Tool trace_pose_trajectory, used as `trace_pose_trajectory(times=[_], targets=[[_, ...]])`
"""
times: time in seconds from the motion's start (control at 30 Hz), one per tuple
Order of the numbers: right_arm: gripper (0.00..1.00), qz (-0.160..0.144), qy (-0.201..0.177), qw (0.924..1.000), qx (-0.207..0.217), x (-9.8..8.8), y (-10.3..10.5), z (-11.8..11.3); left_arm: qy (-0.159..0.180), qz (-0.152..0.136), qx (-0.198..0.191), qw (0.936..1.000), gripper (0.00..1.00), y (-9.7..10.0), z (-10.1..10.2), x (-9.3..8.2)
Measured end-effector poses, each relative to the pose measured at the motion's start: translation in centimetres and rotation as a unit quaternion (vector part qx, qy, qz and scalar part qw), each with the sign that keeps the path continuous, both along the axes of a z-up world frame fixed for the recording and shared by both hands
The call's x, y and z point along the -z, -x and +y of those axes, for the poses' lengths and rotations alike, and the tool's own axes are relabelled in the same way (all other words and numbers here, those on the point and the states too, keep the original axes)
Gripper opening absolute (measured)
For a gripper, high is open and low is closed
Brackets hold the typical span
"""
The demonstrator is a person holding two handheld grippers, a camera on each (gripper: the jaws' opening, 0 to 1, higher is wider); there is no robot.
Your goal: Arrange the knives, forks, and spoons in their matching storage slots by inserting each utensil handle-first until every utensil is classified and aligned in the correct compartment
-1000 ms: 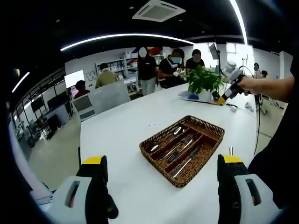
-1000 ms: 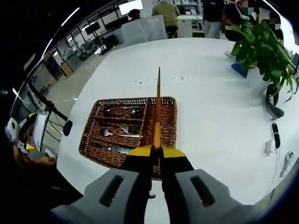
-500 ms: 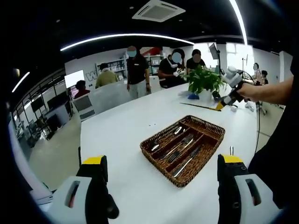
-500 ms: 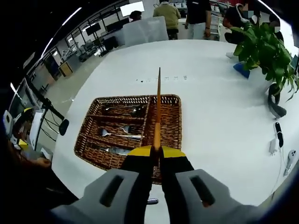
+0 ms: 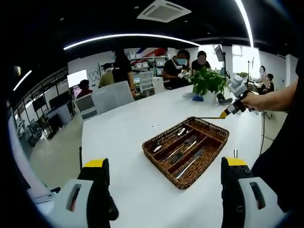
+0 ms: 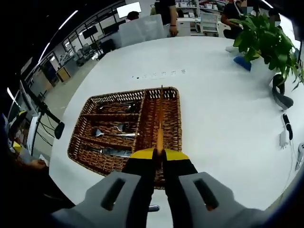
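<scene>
A brown wicker cutlery basket (image 5: 160,167) (image 6: 79,128) lies on the white table. Its slots hold spoons (image 6: 116,107), forks (image 6: 114,134) and knives (image 6: 113,152); the long side slot (image 6: 168,118) looks bare. My right gripper (image 6: 159,151) is shut on a thin orange-brown stick (image 6: 160,118), which points out over that long slot. In the left gripper view the right gripper (image 5: 236,100) holds the stick (image 5: 209,117) level just above the basket's far corner. My left gripper (image 5: 165,161) stands open near the table's front edge, short of the basket.
A potted plant (image 5: 207,80) (image 6: 266,38) stands at the far side, with small devices and cables (image 6: 285,128) beside it. A small metal piece (image 6: 152,208) lies near the table edge. People and chairs are beyond the table.
The right gripper has come down and closer to the basket, so the stick's tip now lies over the long slot's far end. A person in the background has walked left.
</scene>
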State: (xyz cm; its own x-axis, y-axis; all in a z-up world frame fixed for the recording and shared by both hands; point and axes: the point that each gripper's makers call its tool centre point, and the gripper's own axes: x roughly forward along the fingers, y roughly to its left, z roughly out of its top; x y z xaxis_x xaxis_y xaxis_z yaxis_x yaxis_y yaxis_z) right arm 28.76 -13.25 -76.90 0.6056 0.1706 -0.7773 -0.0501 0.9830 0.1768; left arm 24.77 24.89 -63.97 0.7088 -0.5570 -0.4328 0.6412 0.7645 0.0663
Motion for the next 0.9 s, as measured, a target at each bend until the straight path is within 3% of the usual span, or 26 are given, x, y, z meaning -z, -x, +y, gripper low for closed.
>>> trace_pose_trajectory(times=[0.1,0.37,0.63,0.9], targets=[[0.04,0.015,0.003,0.9999,0.001,1.6,0.5,0.1,0.002,0.000,-0.003,1.0000,0.99,0.1,0.3,-0.2],[0.03,0.031,-0.001,0.9995,0.008,3.6,1.5,0.7,-0.001,0.001,-0.005,1.0000,0.99,0.3,0.7,-0.2],[0.03,0.029,-0.017,0.9992,0.021,3.6,2.5,1.1,-0.001,0.001,-0.007,1.0000,0.99,0.4,0.6,-0.2],[0.03,0.054,-0.019,0.9981,0.022,5.8,2.6,1.2,-0.001,0.002,-0.005,1.0000,0.99,0.1,0.6,-0.1]])
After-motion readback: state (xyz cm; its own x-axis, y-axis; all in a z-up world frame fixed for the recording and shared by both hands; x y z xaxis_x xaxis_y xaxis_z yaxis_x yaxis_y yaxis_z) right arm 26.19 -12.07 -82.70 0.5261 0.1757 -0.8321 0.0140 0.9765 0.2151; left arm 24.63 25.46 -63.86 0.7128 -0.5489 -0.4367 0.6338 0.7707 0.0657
